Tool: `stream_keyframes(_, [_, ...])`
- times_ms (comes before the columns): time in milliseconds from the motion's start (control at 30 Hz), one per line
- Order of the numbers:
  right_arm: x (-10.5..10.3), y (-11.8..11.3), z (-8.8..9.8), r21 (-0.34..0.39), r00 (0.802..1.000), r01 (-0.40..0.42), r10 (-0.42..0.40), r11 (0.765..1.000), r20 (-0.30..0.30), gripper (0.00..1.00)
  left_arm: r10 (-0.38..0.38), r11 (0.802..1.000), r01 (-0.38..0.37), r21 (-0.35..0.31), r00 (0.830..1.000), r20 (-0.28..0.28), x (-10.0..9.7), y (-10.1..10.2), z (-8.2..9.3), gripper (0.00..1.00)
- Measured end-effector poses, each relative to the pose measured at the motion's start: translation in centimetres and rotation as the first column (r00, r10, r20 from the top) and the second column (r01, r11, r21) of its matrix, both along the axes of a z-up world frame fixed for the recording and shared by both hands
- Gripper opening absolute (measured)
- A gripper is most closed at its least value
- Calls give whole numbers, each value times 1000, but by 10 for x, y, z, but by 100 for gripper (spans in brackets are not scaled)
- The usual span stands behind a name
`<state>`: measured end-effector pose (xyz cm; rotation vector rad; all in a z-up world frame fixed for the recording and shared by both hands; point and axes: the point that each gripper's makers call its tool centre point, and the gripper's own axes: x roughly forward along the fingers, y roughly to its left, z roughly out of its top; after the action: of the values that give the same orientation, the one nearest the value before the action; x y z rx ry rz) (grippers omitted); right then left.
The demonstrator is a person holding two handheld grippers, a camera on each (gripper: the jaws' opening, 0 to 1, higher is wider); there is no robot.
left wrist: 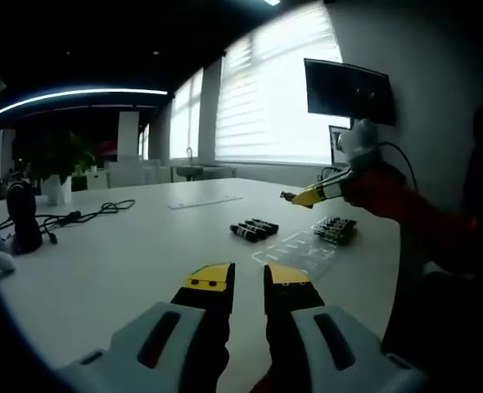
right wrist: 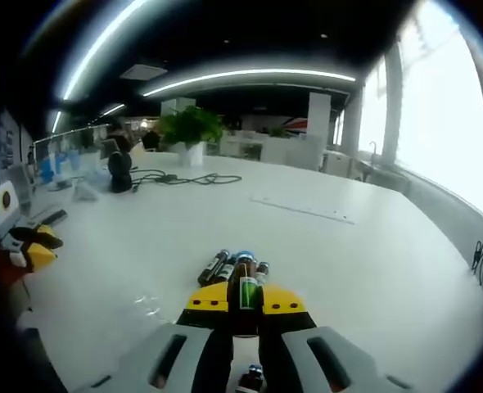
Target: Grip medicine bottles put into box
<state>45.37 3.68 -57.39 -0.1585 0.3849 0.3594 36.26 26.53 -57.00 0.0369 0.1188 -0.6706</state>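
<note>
In the left gripper view, the left gripper point(left wrist: 249, 278) is seen low over the white table point(left wrist: 127, 262), its yellow-tipped jaws standing a little apart with nothing between them. Ahead of it on the table, a small row of dark medicine bottles point(left wrist: 254, 228) is laid on its side, and just beyond and to the right a clear plastic box point(left wrist: 300, 251) is set flat, with a dark tray of bottles point(left wrist: 335, 228) at its far corner. Above these, the right gripper point(left wrist: 288, 196) is held in the air from the right by a hand in a white glove point(left wrist: 358, 143), over a red sleeve point(left wrist: 413, 209). In the right gripper view, the right gripper point(right wrist: 243, 307) is clenched on a single brown bottle point(right wrist: 244, 286) with a green label, held upright between the jaws. Just past the jaw tips the row of medicine bottles point(right wrist: 223, 264) is seen lying on the table point(right wrist: 348, 270), and a faint clear plastic edge point(right wrist: 147, 305) is visible to the left of the gripper. At the left edge of that view the left gripper point(right wrist: 37, 246) is caught, yellow at the tips. Farther back a black cable point(right wrist: 180, 177), a dark rounded object point(right wrist: 120, 170) and a potted plant point(right wrist: 191, 131) are set near the far side of the table
</note>
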Motion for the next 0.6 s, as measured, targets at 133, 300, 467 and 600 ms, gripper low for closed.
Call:
stream_keyframes(133, [-6, 2, 2, 8, 1000, 1, -1, 1000, 4, 7, -2, 1000, 2, -4, 1000, 2, -1, 0, 1, 8])
stream_keyframes(300, [-15, 5, 6, 28, 1000, 4, -4, 1000, 23, 7, -4, 1000, 4, -8, 1000, 1, -1, 0, 2, 8])
stream_keyframes(467, [-24, 11, 3, 57, 1000, 0, 0, 998, 14, 7, -16, 1000, 16, -10, 1000, -10, -2, -1, -1, 8])
stream_keyframes(600, [-29, 16, -3, 74, 1000, 1, -1, 997, -3, 7, -22, 1000, 22, -12, 1000, -11, -2, -3, -1, 8])
